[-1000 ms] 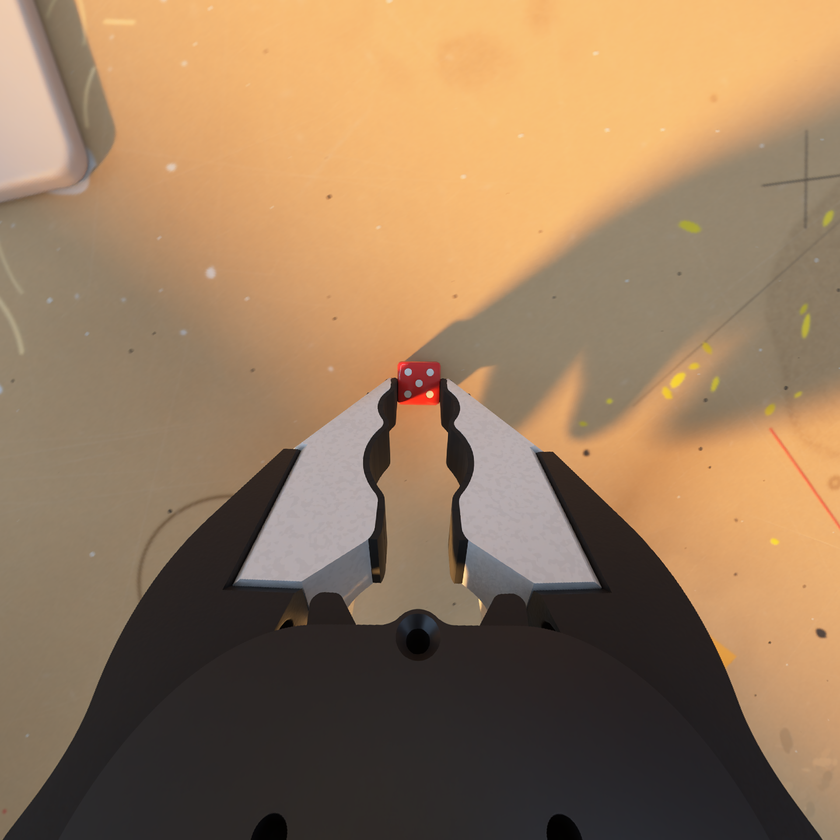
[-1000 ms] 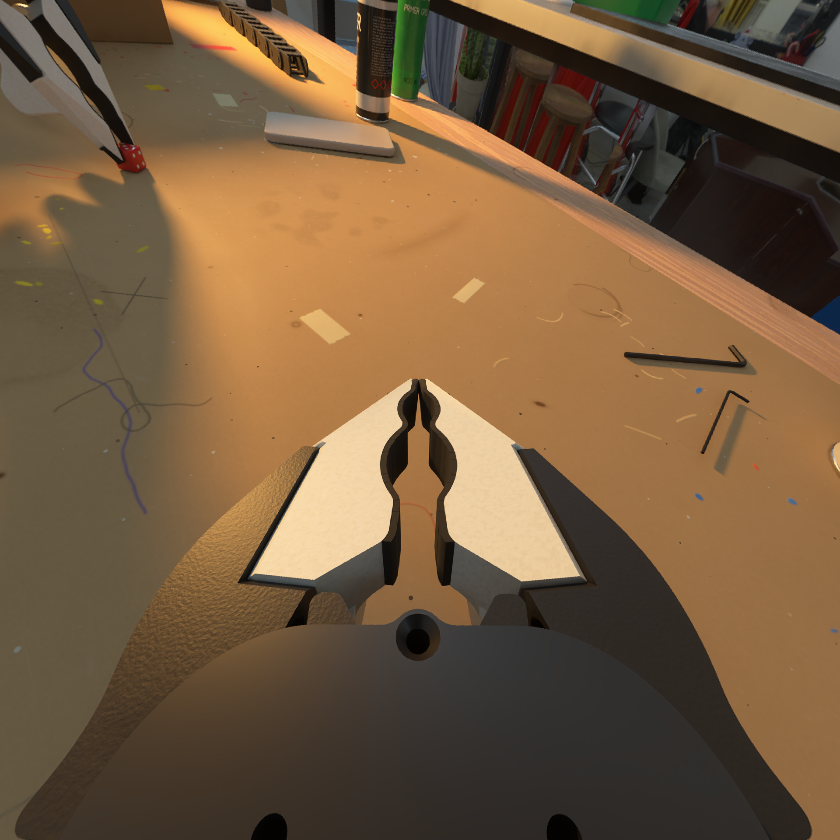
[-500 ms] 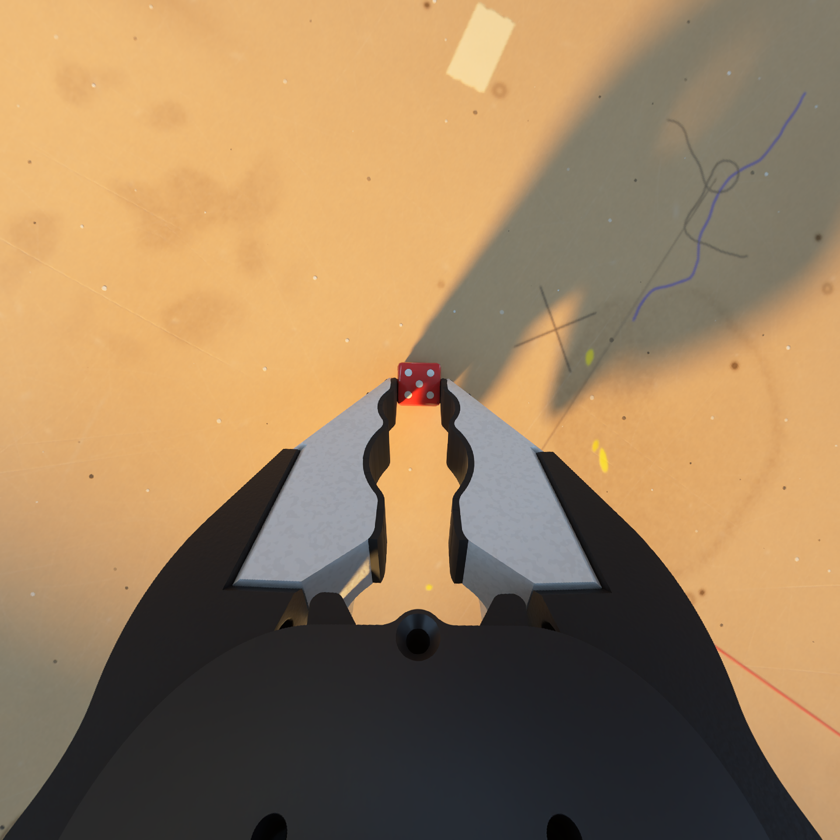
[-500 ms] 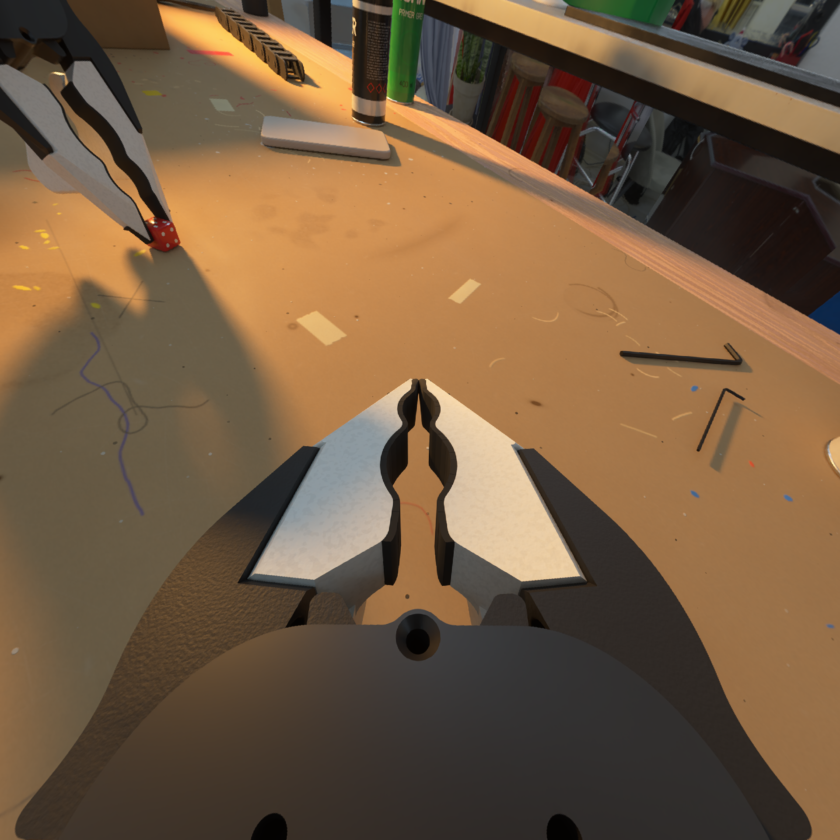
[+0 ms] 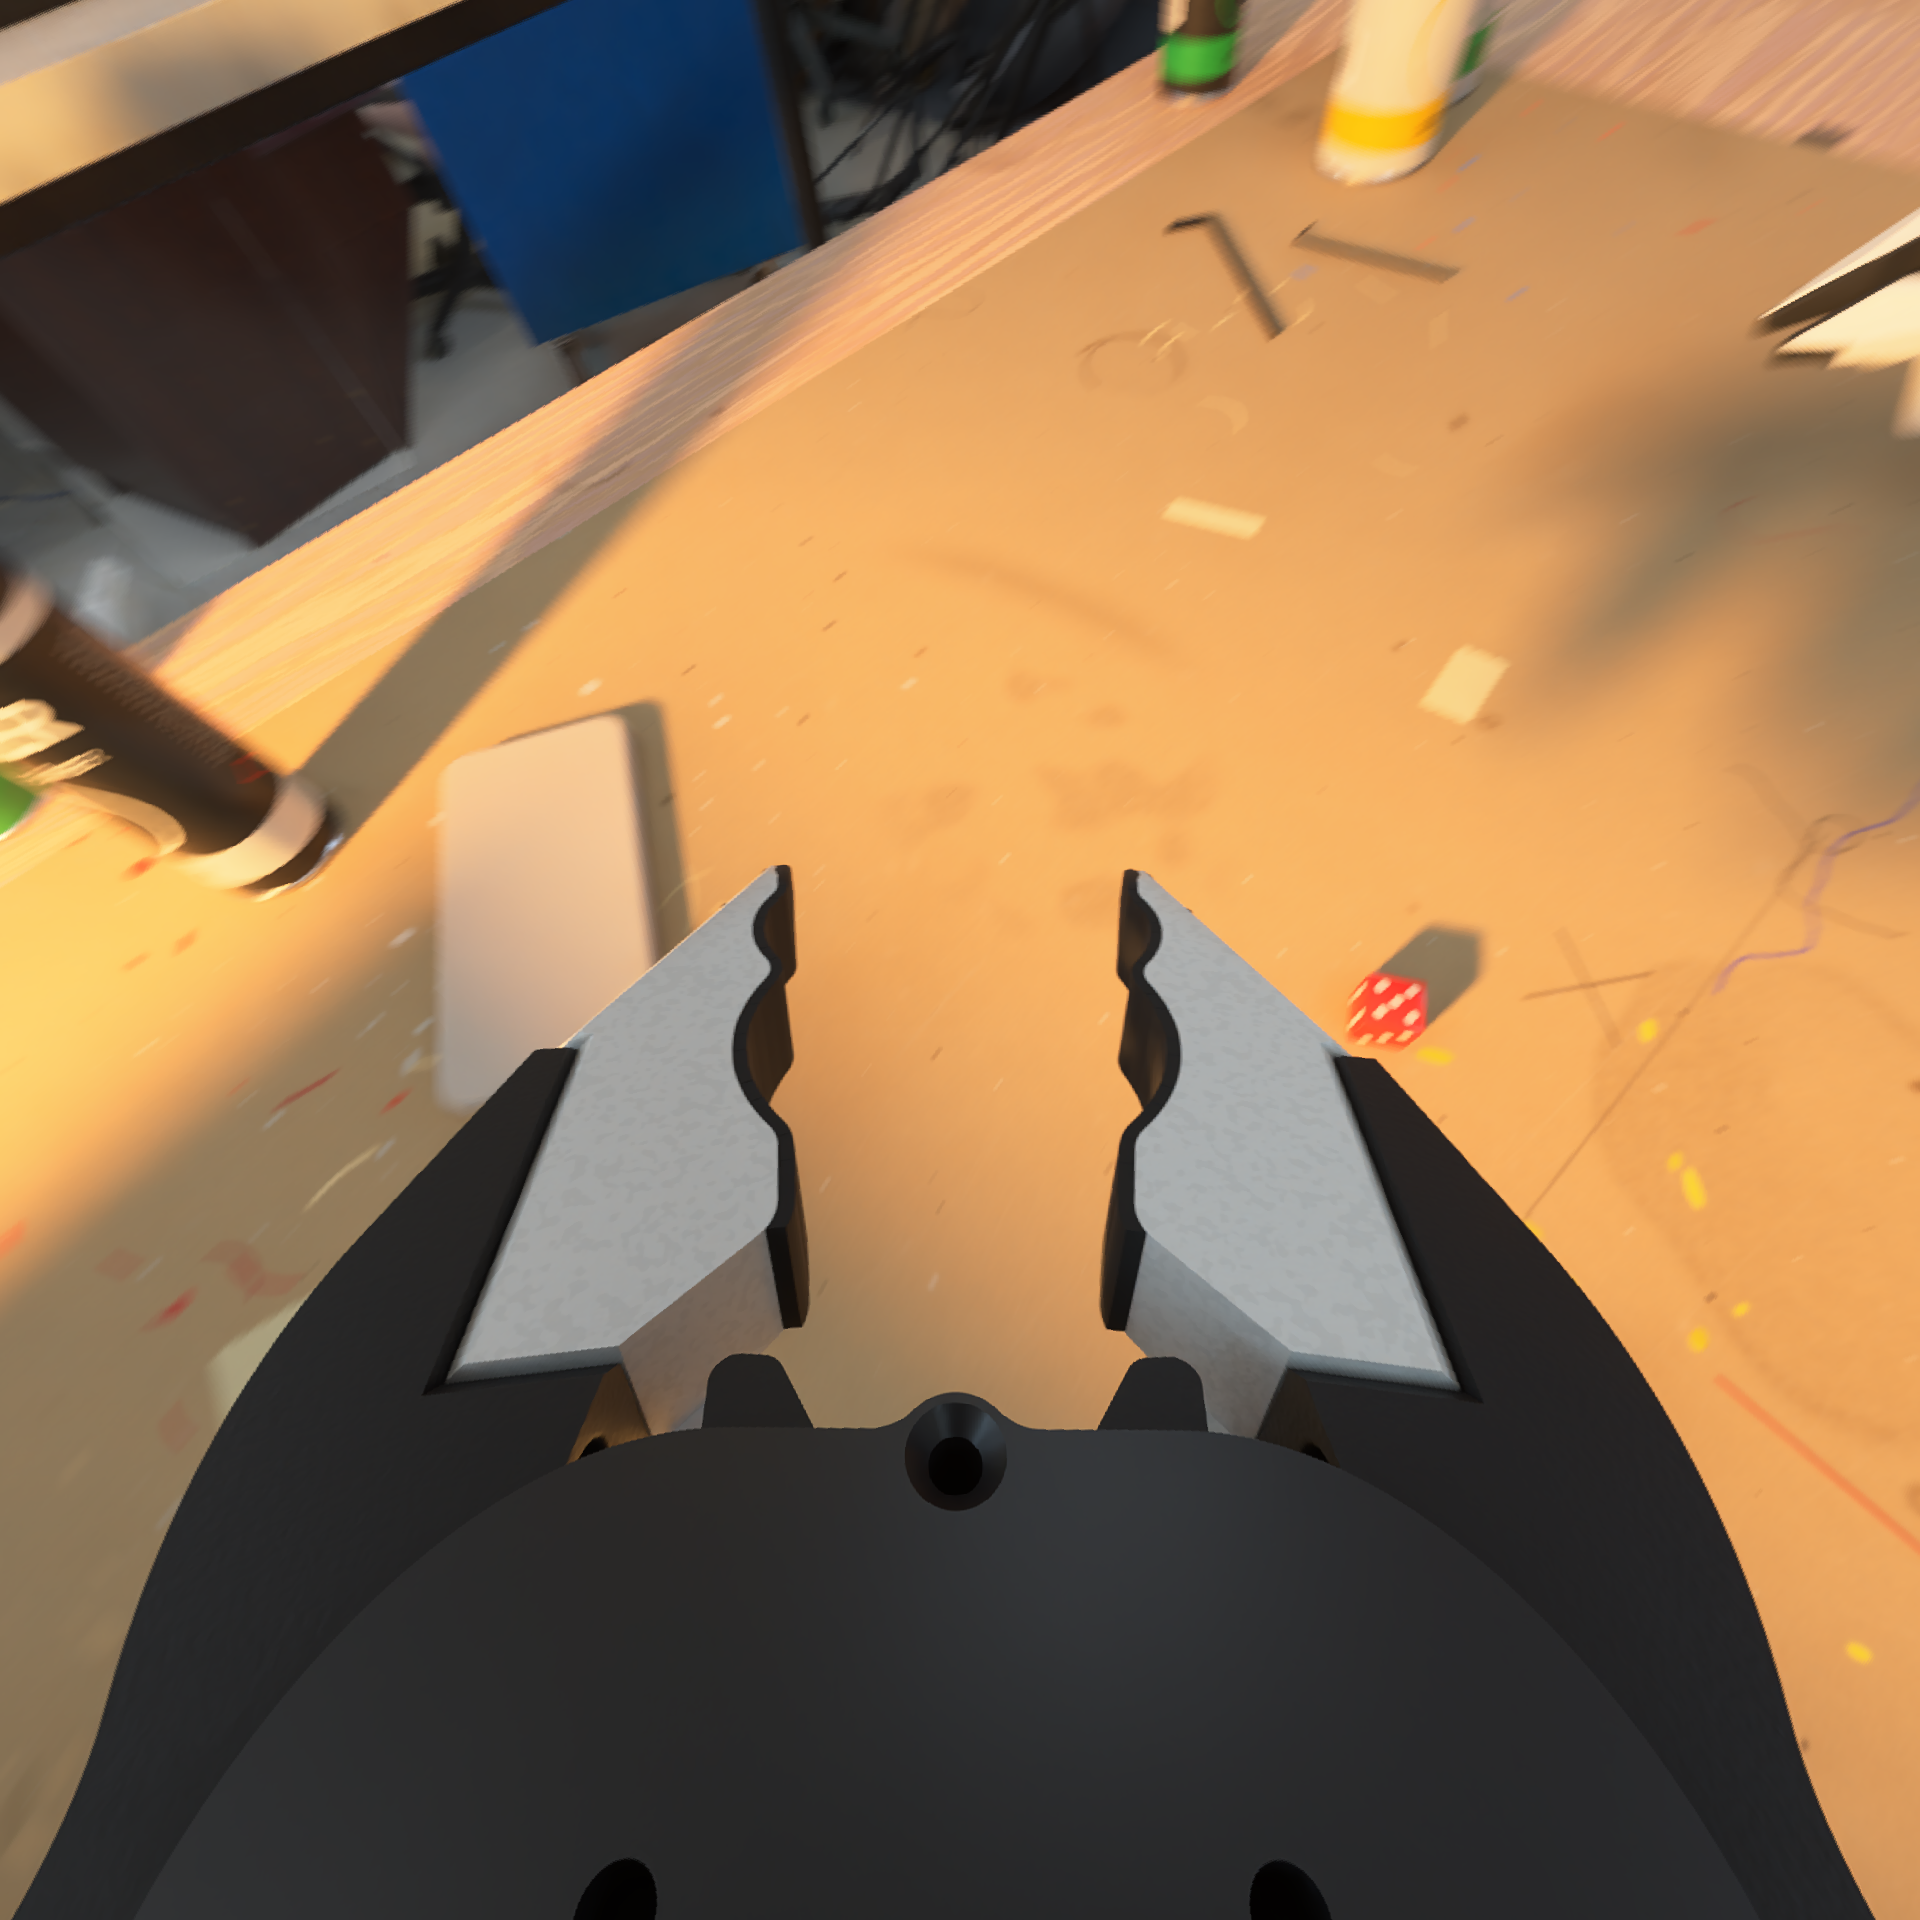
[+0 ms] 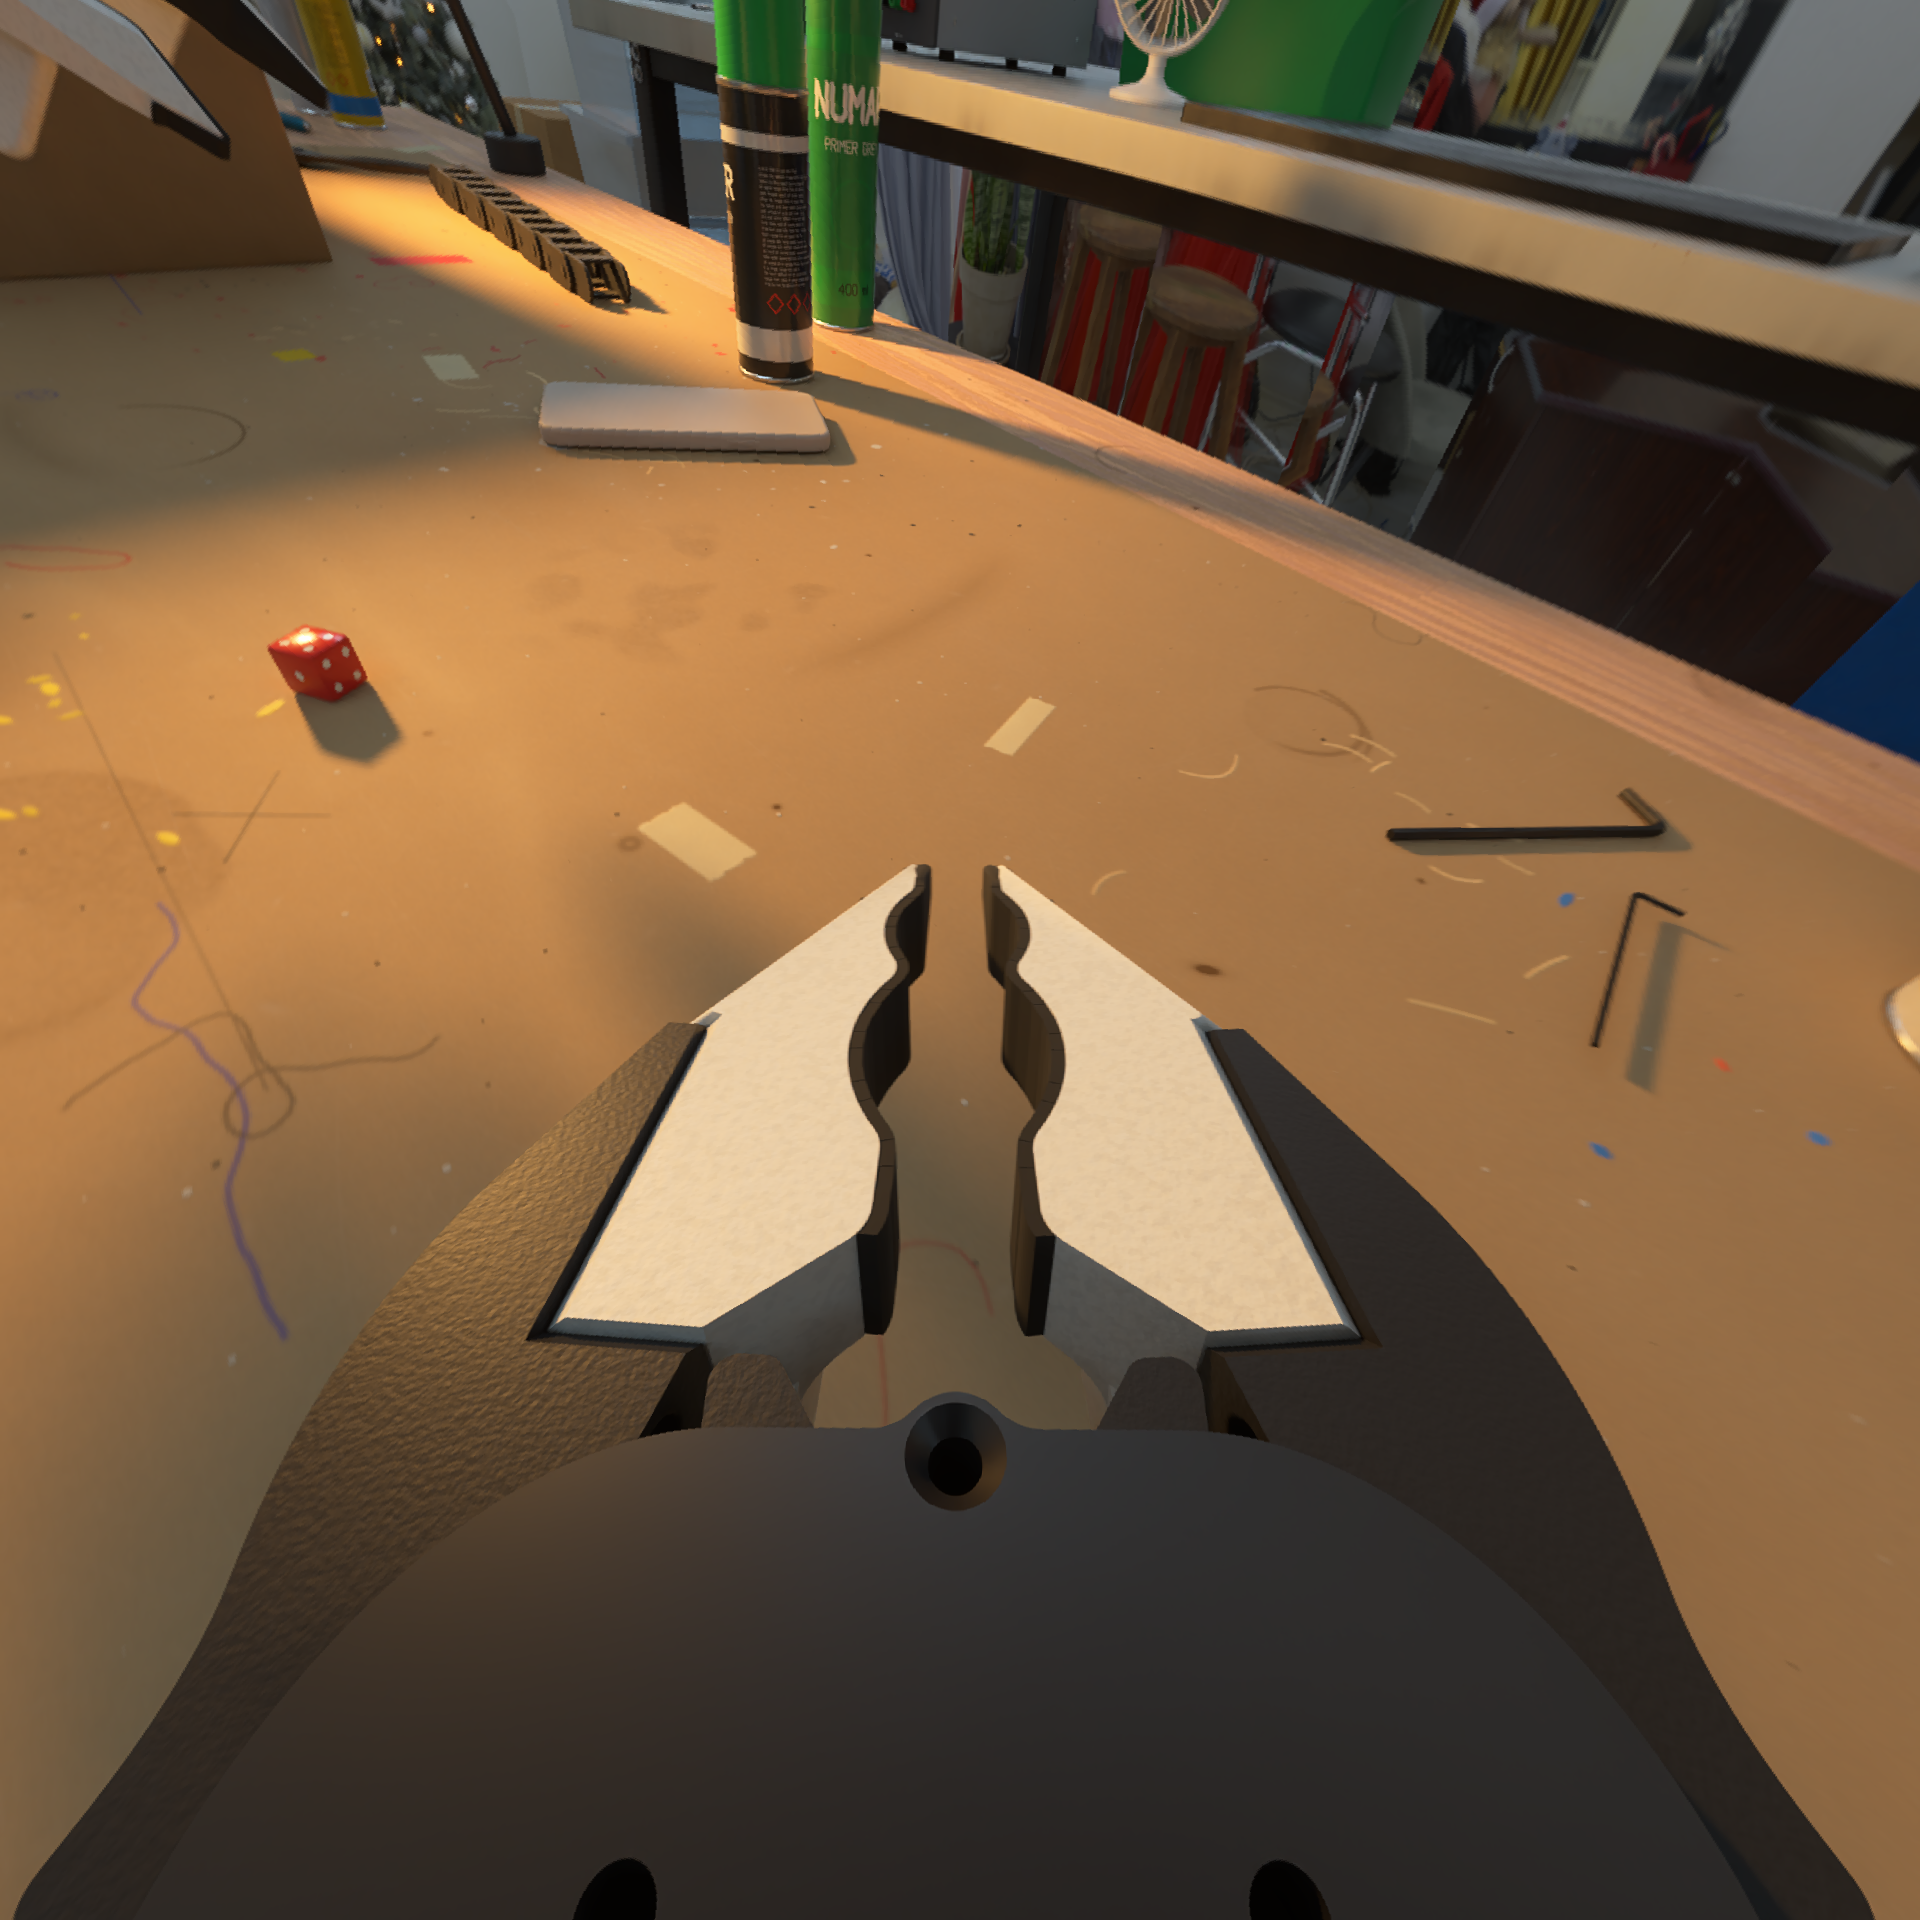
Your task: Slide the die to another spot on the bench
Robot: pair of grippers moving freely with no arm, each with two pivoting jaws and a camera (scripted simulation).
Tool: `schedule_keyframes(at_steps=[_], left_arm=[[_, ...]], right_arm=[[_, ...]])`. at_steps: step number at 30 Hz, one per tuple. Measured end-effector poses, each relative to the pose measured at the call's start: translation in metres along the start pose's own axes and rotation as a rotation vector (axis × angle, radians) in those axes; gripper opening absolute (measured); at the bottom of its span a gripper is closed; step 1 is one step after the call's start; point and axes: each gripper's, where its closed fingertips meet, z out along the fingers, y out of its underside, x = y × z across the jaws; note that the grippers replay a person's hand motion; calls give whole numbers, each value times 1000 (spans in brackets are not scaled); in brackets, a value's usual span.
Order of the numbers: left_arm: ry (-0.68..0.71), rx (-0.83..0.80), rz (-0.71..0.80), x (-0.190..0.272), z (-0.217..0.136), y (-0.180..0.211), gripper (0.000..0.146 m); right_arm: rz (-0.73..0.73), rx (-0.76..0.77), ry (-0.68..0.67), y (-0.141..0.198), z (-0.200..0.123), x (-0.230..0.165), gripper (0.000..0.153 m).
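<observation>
The red die with white pips lies free on the tan bench, just right of my left gripper's right finger and apart from it. My left gripper is wide open and empty, raised above the bench. In the right wrist view the die sits far left with its shadow beside it, and the left gripper's fingers show high in the top left corner. My right gripper hovers low over the bench, its tips a narrow gap apart, holding nothing. It shows blurred in the left wrist view.
A flat white block lies by a black spray can and a green can at the bench's far edge. Two hex keys lie to the right. A cable chain and cardboard box stand at the back left.
My left gripper let go of the die, opened wide, lifted and swung away to the left. The die stays on the bench. My right gripper's tips have parted slightly.
</observation>
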Motion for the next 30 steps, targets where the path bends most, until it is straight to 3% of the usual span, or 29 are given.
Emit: schedule_keyframes(at_steps=[3, 6, 11, 16, 25, 30], left_arm=[[103, 81, 24, 20, 33, -21, 71], [160, 152, 15, 38, 75, -38, 63], [206, 191, 13, 58, 126, -49, 50], [258, 176, 24, 66, 142, -47, 34], [317, 247, 19, 84, 138, -57, 42], [303, 260, 30, 86, 140, -54, 54]], right_arm=[[55, -4, -12, -1, 15, -5, 27], [69, -7, -12, -4, 30, -11, 40], [39, -26, -4, -2, 37, -12, 43], [66, 33, 14, -8, 37, -2, 45], [112, 106, -24, -23, 49, 8, 55], [166, 221, -63, -42, 36, 11, 56]])
